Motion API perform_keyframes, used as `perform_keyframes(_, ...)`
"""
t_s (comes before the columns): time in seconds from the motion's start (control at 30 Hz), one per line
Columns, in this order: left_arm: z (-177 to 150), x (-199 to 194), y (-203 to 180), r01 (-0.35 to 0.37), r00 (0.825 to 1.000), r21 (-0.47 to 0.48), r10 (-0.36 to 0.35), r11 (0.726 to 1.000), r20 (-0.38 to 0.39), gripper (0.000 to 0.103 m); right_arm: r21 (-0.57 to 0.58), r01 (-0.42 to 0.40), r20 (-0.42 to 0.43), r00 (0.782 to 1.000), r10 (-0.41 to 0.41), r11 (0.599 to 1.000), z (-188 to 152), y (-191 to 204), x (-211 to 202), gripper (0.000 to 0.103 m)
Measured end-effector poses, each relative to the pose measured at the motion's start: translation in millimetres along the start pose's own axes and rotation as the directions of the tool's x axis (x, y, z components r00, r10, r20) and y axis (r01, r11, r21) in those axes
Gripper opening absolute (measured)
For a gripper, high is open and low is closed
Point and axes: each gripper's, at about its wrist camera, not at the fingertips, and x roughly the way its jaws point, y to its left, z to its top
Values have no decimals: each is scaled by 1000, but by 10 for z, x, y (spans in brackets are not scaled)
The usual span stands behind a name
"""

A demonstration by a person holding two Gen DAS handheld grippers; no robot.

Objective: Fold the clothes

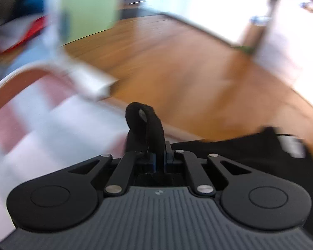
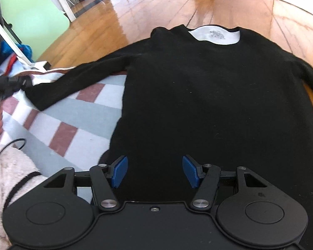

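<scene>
Left gripper (image 1: 158,156) is clamped on the cuff of the black sweater (image 2: 208,95); a loop of black knit pokes up between its pads. That sleeve's long axis runs from the shoulder out to the left in the right wrist view, so the fold goes back across the body. Left hand is the nearer to it. Right gripper (image 2: 155,171) hovers above the hem, jaws apart, nothing between them. Sweater lies flat, front up, neck away, on a checked cloth (image 2: 73,112) over the wood floor (image 2: 156,6); white neck label shows.
</scene>
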Motion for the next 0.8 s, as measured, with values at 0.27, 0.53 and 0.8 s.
perform_keyframes(0.27,292,-257,-1992,592,805,123,-583,796,-104,5,-75,25,106,994,-17,997,160,-73,-92,64)
perform_keyframes(0.53,-387,338,-2653,667,737,157,-613,728,-286,64,31,95,132,986,-99,995,68,-409,-188,64)
perform_keyframes(0.8,-295,757,-2007,329,923,216,-265,919,-279,64,171,160,99,979,-178,972,197,-896,-446,64)
